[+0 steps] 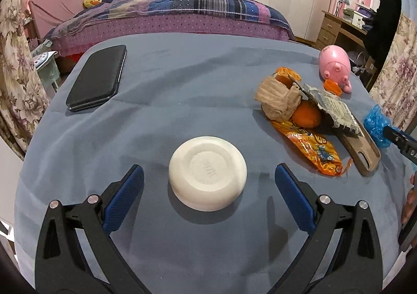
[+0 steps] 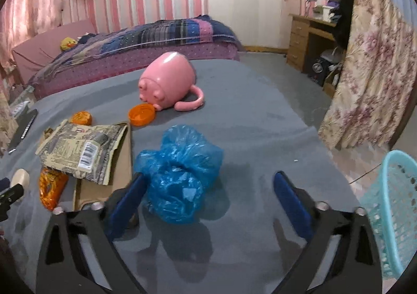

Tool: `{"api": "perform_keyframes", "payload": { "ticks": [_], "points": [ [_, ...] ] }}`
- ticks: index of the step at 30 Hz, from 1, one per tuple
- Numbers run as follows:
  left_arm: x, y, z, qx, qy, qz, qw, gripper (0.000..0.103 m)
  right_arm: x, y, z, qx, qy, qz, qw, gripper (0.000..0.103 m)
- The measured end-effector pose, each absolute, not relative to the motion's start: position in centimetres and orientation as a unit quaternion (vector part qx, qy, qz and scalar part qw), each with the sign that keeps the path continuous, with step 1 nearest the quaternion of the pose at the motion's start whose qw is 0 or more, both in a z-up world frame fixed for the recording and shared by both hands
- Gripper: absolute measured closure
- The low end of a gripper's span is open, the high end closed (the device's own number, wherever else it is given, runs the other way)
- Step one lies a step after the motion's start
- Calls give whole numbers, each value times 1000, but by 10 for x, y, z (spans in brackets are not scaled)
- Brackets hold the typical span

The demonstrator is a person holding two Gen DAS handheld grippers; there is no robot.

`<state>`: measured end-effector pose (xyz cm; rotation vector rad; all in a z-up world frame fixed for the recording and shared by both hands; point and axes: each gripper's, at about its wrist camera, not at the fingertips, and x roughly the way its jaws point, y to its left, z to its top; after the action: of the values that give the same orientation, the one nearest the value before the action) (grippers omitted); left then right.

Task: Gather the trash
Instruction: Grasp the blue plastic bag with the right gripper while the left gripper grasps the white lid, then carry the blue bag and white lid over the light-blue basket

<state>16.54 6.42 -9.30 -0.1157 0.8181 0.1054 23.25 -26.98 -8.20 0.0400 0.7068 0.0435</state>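
Grey cloth covers the bench (image 2: 260, 116). Nearest, the right hand-held gripper (image 2: 208, 197) stands open around a crumpled blue plastic bag (image 2: 179, 174); one pad seems to touch the bag, the other is clear. Just beyond the bag lie an orange lid (image 2: 142, 114) and a tipped pink pig (image 2: 168, 82). Left of the bag, the left hand-held gripper (image 1: 208, 181) gapes beside an upturned white bowl (image 1: 207, 172).

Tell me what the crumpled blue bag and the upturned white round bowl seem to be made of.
Crumpled blue bag: thin plastic film, by its translucent, glossy creases. Upturned white round bowl: probably matte moulded paper pulp or foam, judging by its dull, faintly grainy surface and the mark pressed into its base; ceramic cannot be ruled out.
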Motion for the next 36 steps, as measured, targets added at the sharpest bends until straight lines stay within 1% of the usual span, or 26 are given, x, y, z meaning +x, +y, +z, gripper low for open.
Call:
{"api": "perform_keyframes", "payload": {
  "ticks": [1,2,4,6,7,10,14,18,20,21,23,30,36],
  "points": [
    [166,65,-93,-58,398,51,914,6,234,-268,-84,22,352,35,935,36],
    [166,65,-94,-59,399,52,914,6,235,-267,-85,23,356,48,933,41],
    [165,65,-94,-61,398,54,914,8,235,-263,-87,26,358,73,931,67],
    [165,64,-94,-61,396,52,915,9,232,-261,-85,28,352,89,931,77],
    [166,65,-94,-62,398,49,914,12,230,-260,-85,29,349,91,932,79],
    [171,66,-99,-64,413,47,907,22,225,-265,-81,42,337,87,936,80],
    [170,65,-99,-61,412,48,908,25,219,-268,-77,46,325,79,941,81],
    [170,64,-99,-63,411,46,908,30,208,-270,-70,21,311,71,947,81],
    [169,64,-100,-60,412,45,908,36,201,-272,-65,13,305,69,950,81],
    [169,63,-100,-56,412,47,908,37,198,-274,-63,14,302,69,951,81],
    [169,62,-99,-51,412,50,909,41,194,-276,-61,13,300,69,951,81],
    [167,65,-99,-63,407,45,910,42,188,-274,-61,7,302,74,951,81],
    [156,61,-92,-58,388,61,918,42,177,-270,-57,-8,296,77,952,81]
  ]
}}
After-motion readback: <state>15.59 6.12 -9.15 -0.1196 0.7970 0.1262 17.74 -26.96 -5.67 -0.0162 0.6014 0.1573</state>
